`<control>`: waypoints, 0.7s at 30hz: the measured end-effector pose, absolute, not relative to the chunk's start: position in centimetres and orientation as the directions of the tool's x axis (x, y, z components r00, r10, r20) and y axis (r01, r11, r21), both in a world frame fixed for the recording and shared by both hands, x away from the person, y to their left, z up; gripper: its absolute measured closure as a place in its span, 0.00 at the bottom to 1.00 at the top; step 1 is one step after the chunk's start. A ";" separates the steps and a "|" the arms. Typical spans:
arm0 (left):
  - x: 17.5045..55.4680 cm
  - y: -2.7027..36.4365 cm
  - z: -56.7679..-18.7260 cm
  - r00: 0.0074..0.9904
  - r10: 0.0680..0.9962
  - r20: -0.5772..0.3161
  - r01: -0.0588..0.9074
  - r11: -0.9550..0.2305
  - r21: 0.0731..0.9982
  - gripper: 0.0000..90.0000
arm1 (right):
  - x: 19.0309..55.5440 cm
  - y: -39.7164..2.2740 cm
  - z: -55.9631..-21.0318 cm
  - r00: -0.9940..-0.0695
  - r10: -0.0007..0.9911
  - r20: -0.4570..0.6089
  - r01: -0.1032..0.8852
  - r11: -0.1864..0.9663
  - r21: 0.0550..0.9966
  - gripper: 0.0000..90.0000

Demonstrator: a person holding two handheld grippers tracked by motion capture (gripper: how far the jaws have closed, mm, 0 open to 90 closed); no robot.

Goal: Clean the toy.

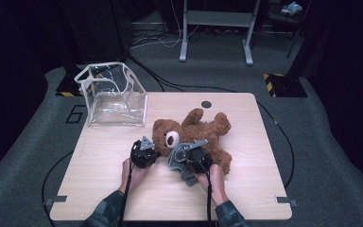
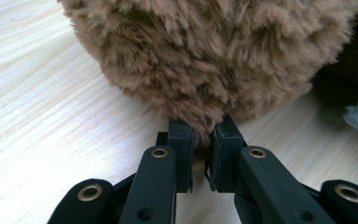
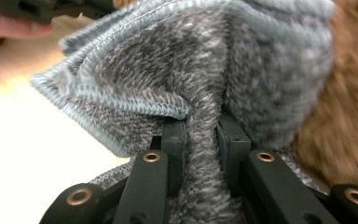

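Right now I am holding the left gripper (image 1: 152,152) against the head of the teddy bear (image 1: 203,130), and in the left gripper view its jaws are pinching a tuft of the brown fur (image 2: 205,135), nearly closed. I am gripping a fold of the grey cloth (image 3: 200,140) with the right gripper (image 1: 184,156), its jaws pressing tight on the fabric on both sides. In the high view the bear is lying on its back near the middle of the wooden table (image 1: 246,189), with the cloth resting against its belly. Beyond it, a clear plastic bag (image 1: 113,97) is standing open at the table's far left corner.
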State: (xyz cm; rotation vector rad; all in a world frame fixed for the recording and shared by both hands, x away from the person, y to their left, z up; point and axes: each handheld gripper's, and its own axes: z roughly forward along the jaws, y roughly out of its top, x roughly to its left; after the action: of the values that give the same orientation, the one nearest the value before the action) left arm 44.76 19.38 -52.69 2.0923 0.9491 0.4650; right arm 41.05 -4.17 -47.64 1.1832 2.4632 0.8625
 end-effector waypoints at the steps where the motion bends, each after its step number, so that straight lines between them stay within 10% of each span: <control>1: 44.8 19.4 -52.7 0.659 0.752 0.007 0.473 -0.422 0.773 0.90 | 40.7 -4.5 -47.5 -0.626 0.780 0.009 0.614 0.486 0.622 0.85; 21: 44.8 19.4 -52.7 0.657 0.754 0.010 0.474 -0.424 0.772 0.90 | 42.9 -8.9 -43.9 -0.444 0.894 -0.052 0.553 0.319 0.769 0.85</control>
State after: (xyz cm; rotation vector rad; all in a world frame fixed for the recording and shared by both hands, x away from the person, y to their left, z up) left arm 44.76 19.41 -52.65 2.0982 0.9484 0.4598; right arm 42.94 -8.87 -43.86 1.2757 2.1156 0.9542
